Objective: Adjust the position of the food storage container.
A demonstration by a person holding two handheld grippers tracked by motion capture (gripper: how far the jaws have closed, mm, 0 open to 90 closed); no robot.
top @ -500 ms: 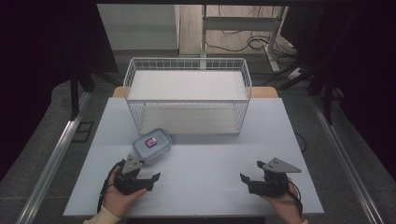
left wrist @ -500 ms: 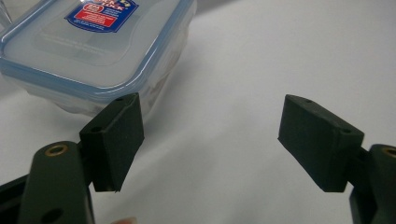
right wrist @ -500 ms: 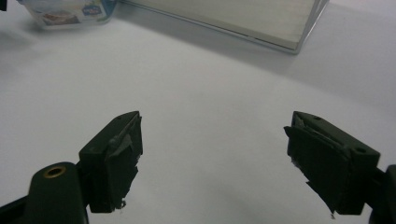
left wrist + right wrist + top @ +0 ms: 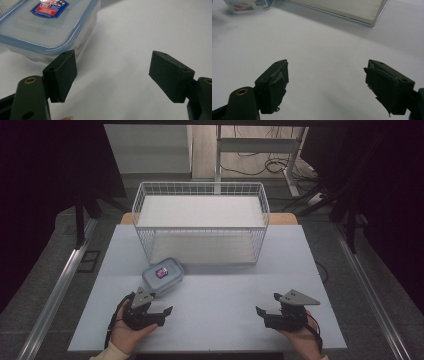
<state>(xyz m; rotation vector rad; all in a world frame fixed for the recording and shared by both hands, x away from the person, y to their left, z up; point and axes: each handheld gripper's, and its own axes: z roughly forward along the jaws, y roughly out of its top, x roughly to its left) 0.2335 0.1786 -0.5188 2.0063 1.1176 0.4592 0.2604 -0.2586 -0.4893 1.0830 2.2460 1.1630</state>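
box (image 4: pixel 162 275) lay on table (image 4: pixel 225 320) before basket (image 4: pixel 200 220), just off left gripper (image 4: pixel 159 312) | both grippers gaped empty, right gripper (image 4: pixel 264 312) well apart | likely light, stiff, slick plastic; grip across short sides under lid rim

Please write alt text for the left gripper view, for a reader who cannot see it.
The left tongs stand open above a white table, nothing between the pads. A clear food container with a blue-rimmed lid lies just beyond the left pad.
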